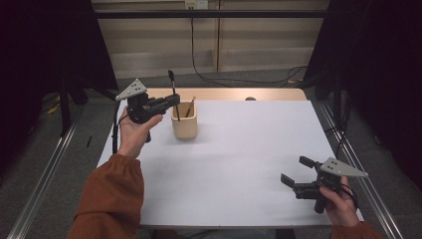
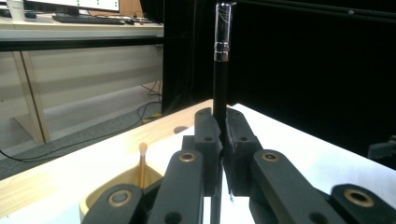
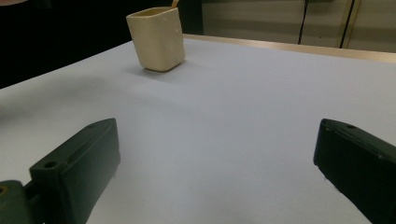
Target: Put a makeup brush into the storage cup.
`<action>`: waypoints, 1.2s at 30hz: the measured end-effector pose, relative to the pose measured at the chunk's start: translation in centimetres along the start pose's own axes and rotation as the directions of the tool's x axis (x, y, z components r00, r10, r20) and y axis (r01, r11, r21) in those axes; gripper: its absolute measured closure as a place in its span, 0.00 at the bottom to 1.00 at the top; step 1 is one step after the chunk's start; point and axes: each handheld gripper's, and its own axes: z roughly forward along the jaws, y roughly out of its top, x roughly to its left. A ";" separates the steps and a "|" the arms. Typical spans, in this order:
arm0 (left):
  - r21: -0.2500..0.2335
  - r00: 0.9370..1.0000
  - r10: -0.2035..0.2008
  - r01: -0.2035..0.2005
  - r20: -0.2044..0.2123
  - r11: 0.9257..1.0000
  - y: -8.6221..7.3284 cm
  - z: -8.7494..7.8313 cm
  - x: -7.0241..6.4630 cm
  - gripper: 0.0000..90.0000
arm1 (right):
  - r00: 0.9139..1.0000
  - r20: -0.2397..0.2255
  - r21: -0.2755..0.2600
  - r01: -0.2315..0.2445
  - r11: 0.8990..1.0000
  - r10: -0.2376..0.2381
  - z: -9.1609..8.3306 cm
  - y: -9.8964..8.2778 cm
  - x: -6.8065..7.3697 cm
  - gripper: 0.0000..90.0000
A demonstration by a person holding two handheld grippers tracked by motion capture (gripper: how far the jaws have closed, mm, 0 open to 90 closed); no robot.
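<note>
A cream square cup (image 1: 184,121) stands on the white table top (image 1: 239,149) at the back left, with a thin wooden stick (image 1: 190,106) leaning in it. My left gripper (image 1: 175,101) is held beside the cup's left rim, shut on a black pen (image 1: 173,94) that stands upright, its lower end reaching down toward the cup's mouth. In the left gripper view the black pen (image 2: 221,60) rises between the closed pads, with the cup (image 2: 107,191) and stick (image 2: 142,163) below left. My right gripper (image 1: 296,171) rests open at the front right, nothing between its fingers; its view shows the cup (image 3: 157,38) far off.
A strip of bare wood (image 1: 224,93) runs along the table's far edge. Metal rails (image 1: 47,169) flank the table on the floor, and cables (image 1: 224,79) lie behind it. Black curtains close both sides.
</note>
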 end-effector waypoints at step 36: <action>0.040 0.996 0.030 -0.027 -0.083 0.999 -1.9 3.8 3.0 0.95 | 1.000 -0.019 0.001 -0.004 1.000 0.004 0.1 0.0 0.2 0.00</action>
